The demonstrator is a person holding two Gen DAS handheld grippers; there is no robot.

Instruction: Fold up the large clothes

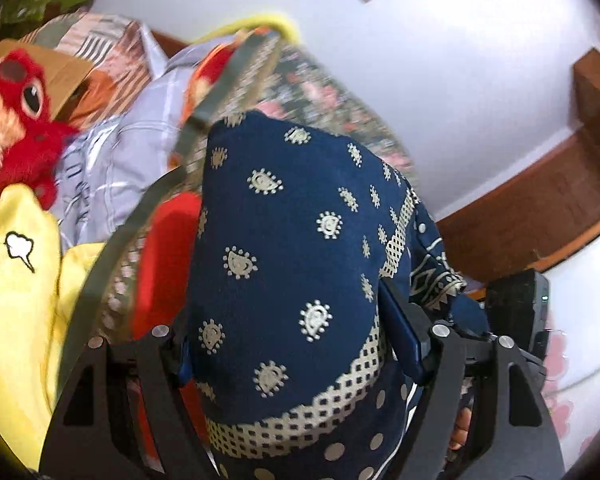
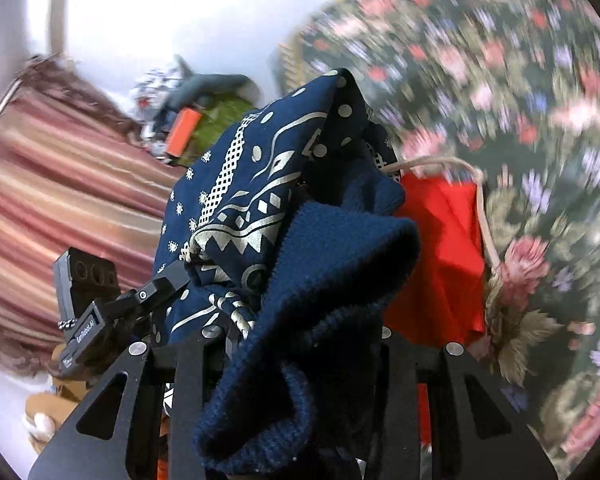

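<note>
Navy patterned garment (image 1: 292, 264) clamped in left hand-held gripper (image 1: 300, 344); right hand-held gripper (image 2: 300, 344) grips same garment.

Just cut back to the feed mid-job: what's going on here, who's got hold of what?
A person is working two handheld grippers on one navy patterned garment. The left gripper is clamped on a thick bunch of it; the right gripper grips another part, where a knitted navy cuff flops over the jaws. The garment is bunched, not laid flat, so no fold is done yet. Below lie a floral bedspread and red cloth; a yellow garment and red plush toy sit to one side.
</note>
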